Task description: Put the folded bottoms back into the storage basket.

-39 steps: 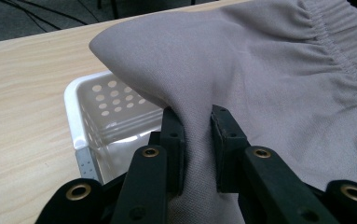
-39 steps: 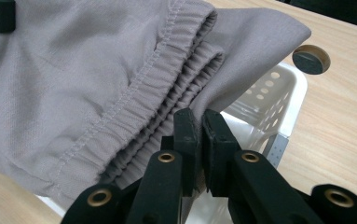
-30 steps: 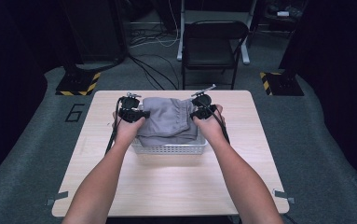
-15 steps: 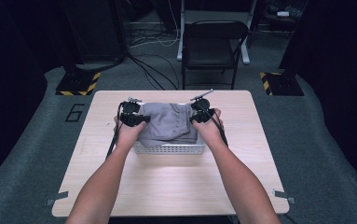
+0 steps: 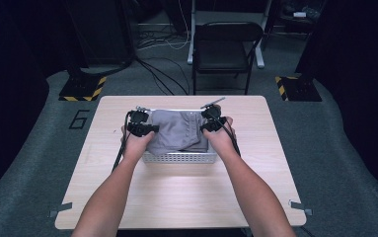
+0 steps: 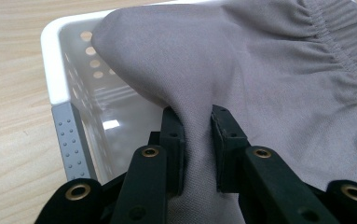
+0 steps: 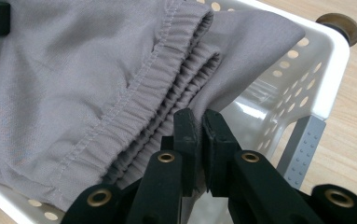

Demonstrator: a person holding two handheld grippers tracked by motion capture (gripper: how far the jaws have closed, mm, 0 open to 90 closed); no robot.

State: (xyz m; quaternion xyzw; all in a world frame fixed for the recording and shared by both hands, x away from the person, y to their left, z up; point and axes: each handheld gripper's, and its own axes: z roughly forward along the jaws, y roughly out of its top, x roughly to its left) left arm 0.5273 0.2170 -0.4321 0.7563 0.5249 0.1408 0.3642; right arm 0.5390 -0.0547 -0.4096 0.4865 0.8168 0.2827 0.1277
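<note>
Grey garment held over a white basket by two grippers

Grey garment (image 5: pixel 176 131) with a gathered elastic waistband lies folded across the top of one white perforated basket (image 5: pixel 179 157), which stands on the wooden table (image 5: pixel 186 192). The cloth is a plain, matte, mid-grey weave. In the right gripper view the elastic band (image 7: pixel 167 88) shows as rows of fine puckers with a stitched seam along its edge, doubled over on itself. In the left gripper view the fabric is smooth, rising into a soft peak (image 6: pixel 134 42) over the basket's rim, with the gathered band at the upper right.

One garment, one basket and two grippers are in view. The left gripper (image 6: pixel 198 140) has a fold of the cloth pinched between its jaws, which stand a little apart around the thickness of the fabric, just inside the basket's corner. The right gripper (image 7: pixel 199 140) has its jaws drawn nearly together on the garment's edge beside the elastic, above the opposite end of the basket.

In the high view the left gripper (image 5: pixel 144 128) and the right gripper (image 5: pixel 210 124) sit at the two ends of the garment, each in one hand. The basket has grey corner posts (image 6: pixel 73 140) and round holes in its walls.
</note>
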